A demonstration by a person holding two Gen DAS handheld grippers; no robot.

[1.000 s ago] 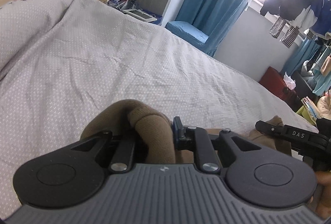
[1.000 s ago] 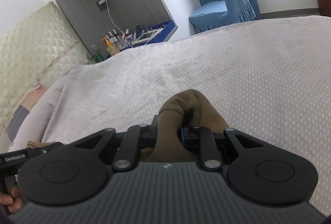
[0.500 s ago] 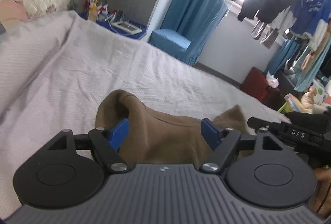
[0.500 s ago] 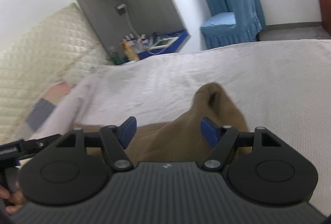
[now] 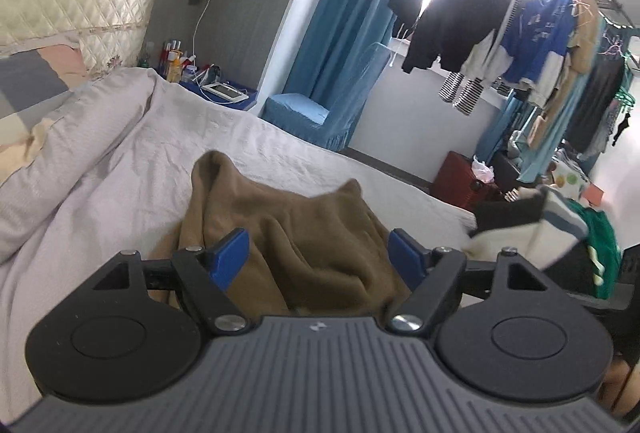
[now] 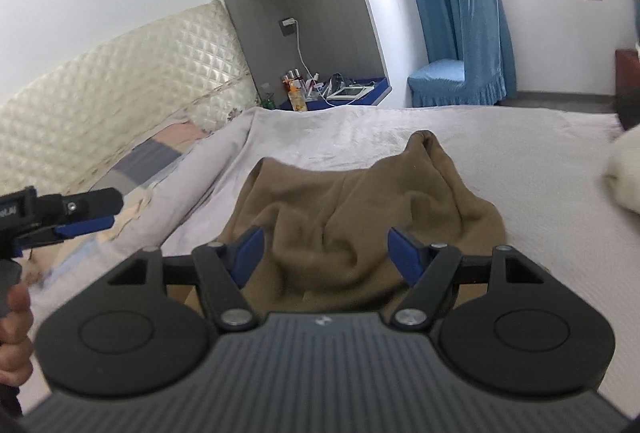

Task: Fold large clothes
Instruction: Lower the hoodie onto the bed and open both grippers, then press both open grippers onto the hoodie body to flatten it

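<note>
both tongs wide, holding nothing: left gripper [image 5: 318, 253] and right gripper [image 6: 326, 249] above the brown garment [image 6: 360, 209], lying folded but rumpled on the grey bedspread [image 6: 520, 161]; probably released to regrip for another fold.

I'm seeing the garment [image 5: 304, 229] showing plain tan-brown, no print. The bedspread [image 5: 120, 169] is reading pale lilac-grey with a fine white dot pattern. Left gripper [image 5: 318, 253] is showing a black body, ribbed grey housing and blue pads [image 5: 230, 253]; right gripper [image 6: 326, 253] is showing the same colours. The headboard [image 6: 120, 73] is looking cream with diamond quilting. The curtains [image 5: 344, 49] and chair cover [image 6: 460, 81] are coming through solid blue. I'm also picking out black-and-white striped socks [image 5: 460, 93] hanging.
</note>
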